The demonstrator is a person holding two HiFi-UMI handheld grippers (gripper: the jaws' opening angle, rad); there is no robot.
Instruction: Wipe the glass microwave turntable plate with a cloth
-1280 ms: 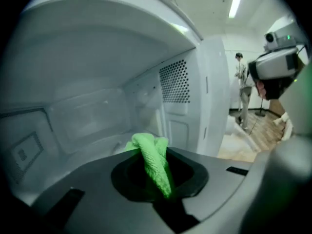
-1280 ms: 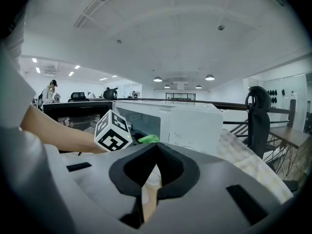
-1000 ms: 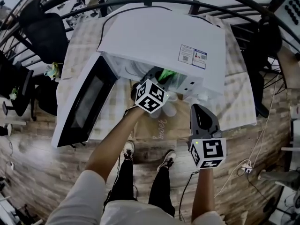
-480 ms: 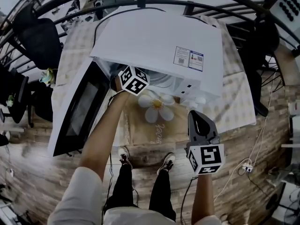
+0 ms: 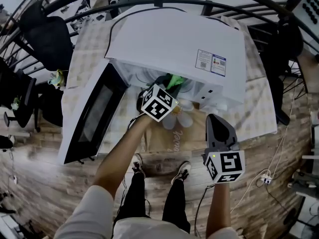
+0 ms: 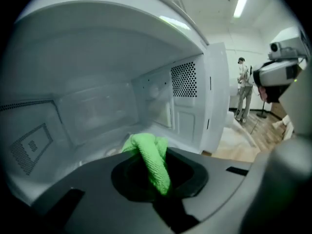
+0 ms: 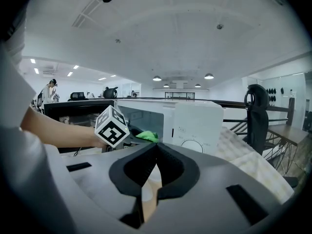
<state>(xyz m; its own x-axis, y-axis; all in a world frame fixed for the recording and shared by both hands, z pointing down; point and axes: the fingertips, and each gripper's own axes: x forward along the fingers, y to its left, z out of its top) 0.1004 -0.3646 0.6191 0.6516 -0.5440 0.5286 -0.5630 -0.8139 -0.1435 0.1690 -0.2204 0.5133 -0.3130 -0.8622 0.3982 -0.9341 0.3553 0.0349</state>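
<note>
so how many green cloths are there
1: the green cloth is clamped in the jaws of the left gripper, in the cavity of the open microwave. The right gripper holds none; more could be hidden deeper inside.

A green cloth is being pinched by the left gripper inside the microwave cavity; a perforated vent is being shown on the cavity's right wall; a person is being seen beyond the cavity.

Cloth in left gripper inside microwave; right gripper outside, in front.
</note>
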